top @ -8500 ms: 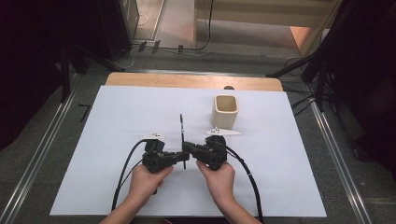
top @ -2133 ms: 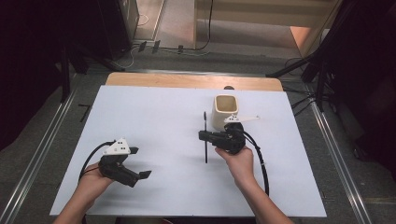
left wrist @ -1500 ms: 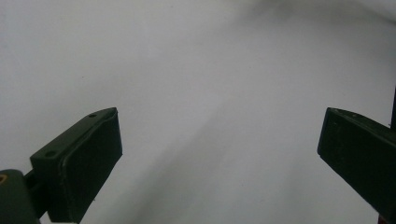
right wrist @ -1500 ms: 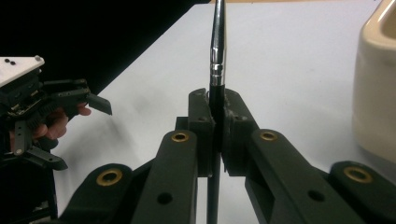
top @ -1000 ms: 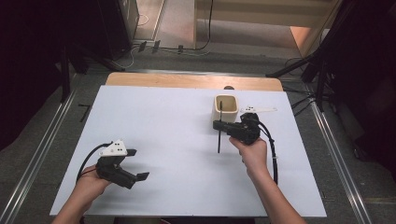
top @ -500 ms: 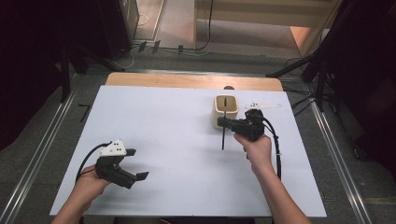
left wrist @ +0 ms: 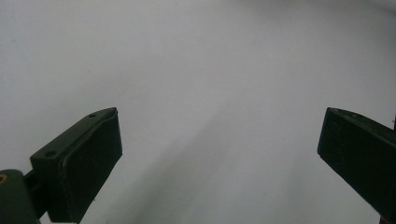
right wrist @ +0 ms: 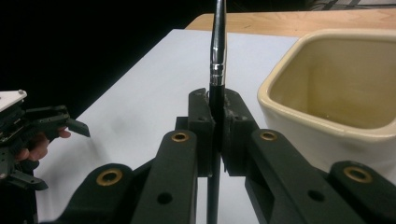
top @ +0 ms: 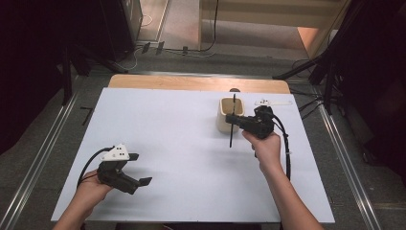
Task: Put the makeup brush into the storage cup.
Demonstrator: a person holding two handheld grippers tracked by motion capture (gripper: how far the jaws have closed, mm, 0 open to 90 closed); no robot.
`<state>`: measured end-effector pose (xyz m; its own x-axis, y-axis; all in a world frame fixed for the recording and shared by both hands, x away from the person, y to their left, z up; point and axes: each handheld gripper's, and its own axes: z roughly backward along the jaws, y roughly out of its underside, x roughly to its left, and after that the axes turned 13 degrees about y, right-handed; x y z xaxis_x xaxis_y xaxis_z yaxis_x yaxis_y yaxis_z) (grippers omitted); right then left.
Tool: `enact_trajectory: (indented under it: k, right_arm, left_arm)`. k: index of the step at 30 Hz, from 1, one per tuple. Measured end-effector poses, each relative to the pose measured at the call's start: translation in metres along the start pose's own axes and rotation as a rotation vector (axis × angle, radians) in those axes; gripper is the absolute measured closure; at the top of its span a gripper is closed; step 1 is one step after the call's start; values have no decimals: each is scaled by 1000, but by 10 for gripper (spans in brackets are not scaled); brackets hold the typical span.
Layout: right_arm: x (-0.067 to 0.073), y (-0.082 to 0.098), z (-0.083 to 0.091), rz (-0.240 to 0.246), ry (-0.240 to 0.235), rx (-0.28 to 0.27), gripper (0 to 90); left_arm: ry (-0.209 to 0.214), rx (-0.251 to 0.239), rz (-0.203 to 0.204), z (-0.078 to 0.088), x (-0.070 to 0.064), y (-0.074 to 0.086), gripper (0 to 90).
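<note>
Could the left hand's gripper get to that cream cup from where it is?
Probably yes. The left gripper is open with bare table between it and the cup. The right gripper, clamping a pen, crowds the cup's near side.

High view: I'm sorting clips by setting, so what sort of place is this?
Probably a lab or recording workspace, not a home: a table covered in plain white, dark stands and cables on the floor around it, and just a cream cup set out.

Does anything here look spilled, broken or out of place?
Nothing stands out. The cream cup stands upright on the white table, the right gripper holds a black pen beside it, and the left gripper hangs open.
</note>
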<state>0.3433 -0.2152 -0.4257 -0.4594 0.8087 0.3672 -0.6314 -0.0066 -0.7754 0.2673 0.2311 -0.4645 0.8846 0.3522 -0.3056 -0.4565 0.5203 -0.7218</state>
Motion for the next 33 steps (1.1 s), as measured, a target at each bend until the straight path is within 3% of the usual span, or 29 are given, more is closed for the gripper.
enact_trajectory:
  k: [12, 23, 30, 33]
  right_arm:
    - [-5, -17, 1, 14, 35, -16, 858]
    - [-8, -36, 0, 23, 25, -26, 857]
    - [-14, -49, -3, 7, 25, -21, 857]
    - [-15, -55, -5, 9, 36, -15, 857]
  left_arm:
    - [-3, 8, 0, -1, 0, 1, 0]
    - [1, 18, 3, -2, 0, 2, 1]
    - [0, -8, 11, 1, 0, 2, 0]
    - [0, 9, 9, 0, 0, 3, 1]
